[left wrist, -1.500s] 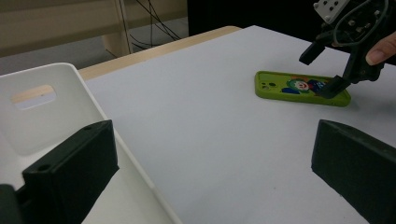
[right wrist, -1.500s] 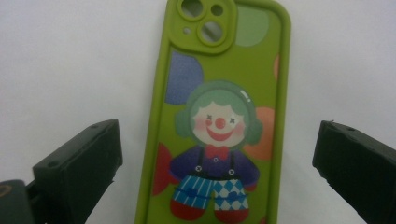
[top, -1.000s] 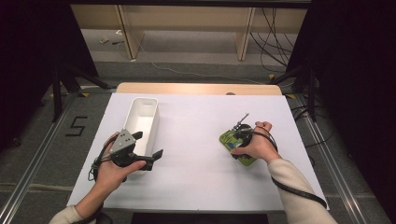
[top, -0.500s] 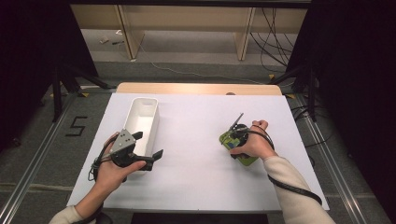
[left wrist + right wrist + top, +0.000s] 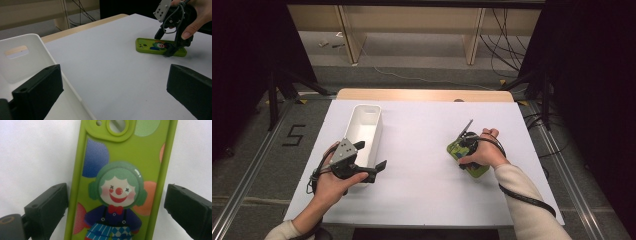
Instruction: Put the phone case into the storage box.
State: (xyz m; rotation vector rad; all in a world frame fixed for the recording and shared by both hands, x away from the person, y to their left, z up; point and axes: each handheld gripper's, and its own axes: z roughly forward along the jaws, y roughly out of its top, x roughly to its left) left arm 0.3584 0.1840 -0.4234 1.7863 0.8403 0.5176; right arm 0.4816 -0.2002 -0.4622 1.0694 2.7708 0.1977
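A green phone case [image 5: 120,170] with a clown picture lies flat on the white table [image 5: 422,150], at the right in the high view [image 5: 477,171]. My right gripper [image 5: 117,195] points down over it, open, one jaw on each long side; the right jaw stands apart from the case's edge. The left gripper view shows the case [image 5: 152,46] farther off, with the right gripper [image 5: 166,45] and a hand above it. My left gripper [image 5: 371,156] is open and holds nothing, hovering by the near end of a white bin [image 5: 362,107].
The white bin [image 5: 25,42] is long and empty, at the table's left. A wooden strip [image 5: 422,95] borders the table's far edge. Cables trail from both grippers, and floor with cables lies beyond.
My right gripper has shifted slightly over the phone case. The left gripper has held still.
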